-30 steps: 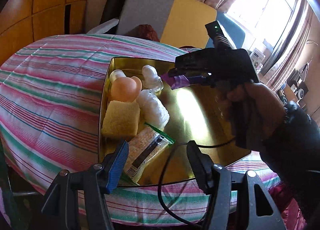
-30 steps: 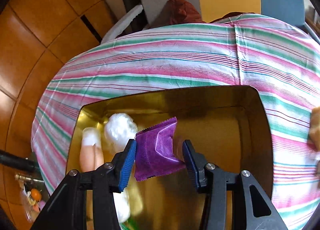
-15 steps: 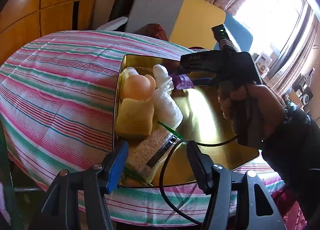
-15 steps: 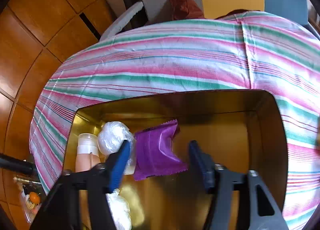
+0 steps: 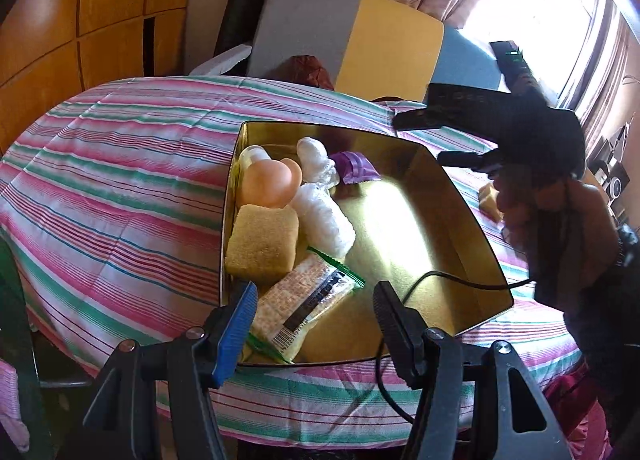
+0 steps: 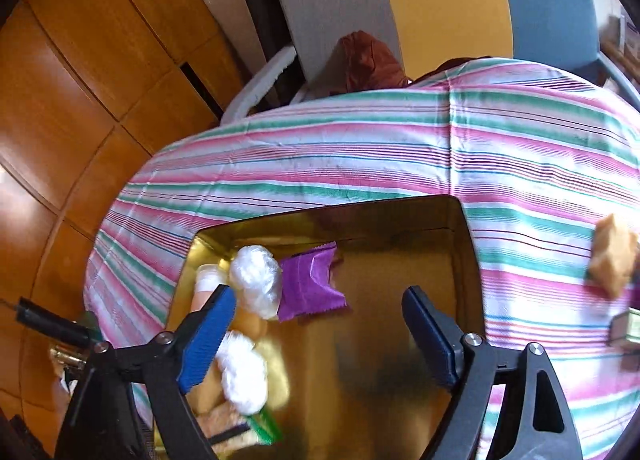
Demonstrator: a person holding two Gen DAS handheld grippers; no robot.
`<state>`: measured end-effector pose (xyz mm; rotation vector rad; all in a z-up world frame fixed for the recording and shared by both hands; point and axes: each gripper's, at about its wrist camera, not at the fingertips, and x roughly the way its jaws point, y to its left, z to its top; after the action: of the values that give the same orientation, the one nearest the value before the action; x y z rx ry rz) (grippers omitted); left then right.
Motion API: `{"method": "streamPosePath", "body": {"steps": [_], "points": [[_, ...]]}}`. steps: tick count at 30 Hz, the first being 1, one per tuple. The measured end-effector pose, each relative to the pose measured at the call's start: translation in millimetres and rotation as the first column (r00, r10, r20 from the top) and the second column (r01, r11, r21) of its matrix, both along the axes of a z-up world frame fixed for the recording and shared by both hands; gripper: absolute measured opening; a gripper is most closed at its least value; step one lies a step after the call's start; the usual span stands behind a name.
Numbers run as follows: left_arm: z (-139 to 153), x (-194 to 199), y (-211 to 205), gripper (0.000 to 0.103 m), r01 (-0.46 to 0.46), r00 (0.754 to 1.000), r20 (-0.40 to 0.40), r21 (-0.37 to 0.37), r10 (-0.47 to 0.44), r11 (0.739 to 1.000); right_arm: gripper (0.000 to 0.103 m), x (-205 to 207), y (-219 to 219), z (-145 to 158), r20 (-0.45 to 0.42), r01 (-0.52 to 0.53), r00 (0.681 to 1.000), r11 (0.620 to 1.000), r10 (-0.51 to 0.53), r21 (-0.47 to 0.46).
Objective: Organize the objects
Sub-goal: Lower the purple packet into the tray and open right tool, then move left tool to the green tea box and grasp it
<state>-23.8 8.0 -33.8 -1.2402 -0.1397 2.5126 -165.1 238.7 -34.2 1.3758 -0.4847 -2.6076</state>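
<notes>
Dropped off the purple packet (image 6: pixel 310 284) in the gold tin (image 6: pixel 466 244), beside the white wrapped bundle (image 6: pixel 256 280) at the far end. Right gripper (image 6: pixel 316 336): jaws just been opening, now wide apart with nothing between them, packet lying free below. Left gripper (image 5: pixel 312 320): parted and empty, hovering over the cracker pack (image 5: pixel 308 300) at the near edge. Probably called next for fetching the tan block (image 6: pixel 614 260) off the striped cloth (image 6: pixel 360 155), well apart from the tin. Cut off at the frame edge: a small boxy thing (image 6: pixel 628 328), unidentifiable. Half hidden: the peach-coloured item (image 5: pixel 268 181).
</notes>
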Motion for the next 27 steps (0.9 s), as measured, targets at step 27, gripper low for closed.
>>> {"method": "streamPosePath", "body": {"steps": [27], "points": [[10, 16, 57, 0.061, 0.120, 0.993, 0.015, -0.064, -0.119, 0.991, 0.098, 150, 242, 24, -0.054, 0.405, 0.914, 0.913, -0.402, 0.058]]}}
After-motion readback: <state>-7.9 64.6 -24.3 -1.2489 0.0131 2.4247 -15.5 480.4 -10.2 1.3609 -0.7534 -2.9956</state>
